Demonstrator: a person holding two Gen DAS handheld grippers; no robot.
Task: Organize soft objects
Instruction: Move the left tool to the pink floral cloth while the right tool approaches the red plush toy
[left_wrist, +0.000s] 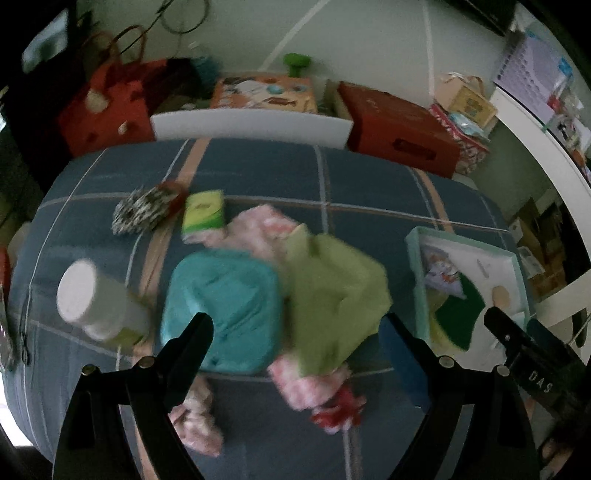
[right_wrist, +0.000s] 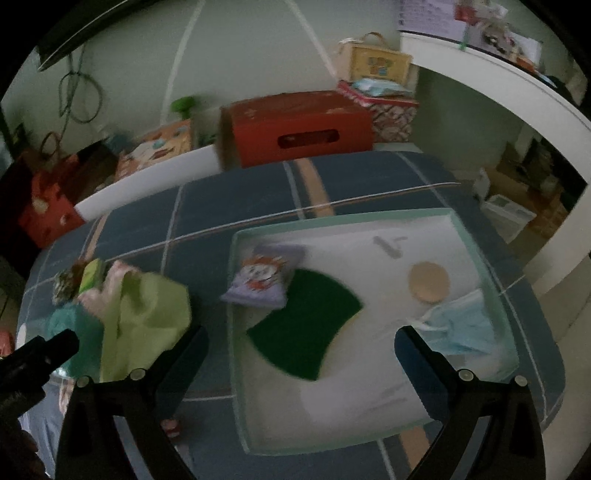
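Closest to my left lens, the left gripper (left_wrist: 297, 334) hangs with its black fingers spread wide and nothing clamped between them, above a heap on the blue plaid bedspread (left_wrist: 258, 162). Using the shallow mint-rimmed white tray (right_wrist: 236, 332) as my landmark: the crumpled lime-green cloth (left_wrist: 332, 291) lies just left of the tray, directly under the gap between my left fingers. Touching that cloth on its far-from-tray side is a flat teal square cushion (left_wrist: 225, 302), and pink-and-white patterned fabric (left_wrist: 255, 232) pokes out around both. Farther from the tray sits a white cylindrical container (left_wrist: 88, 295).

On my right feed, the right gripper (right_wrist: 301, 341) also stands open and empty, hovering over the tray itself. Inside the tray, below the gap, lies a dark green curved felt piece (right_wrist: 306, 325); a small lilac printed pouch (right_wrist: 260, 277) touches its upper edge, a round tan disc (right_wrist: 428, 282) and a pale blue face mask (right_wrist: 461, 325) rest toward the tray's right side.
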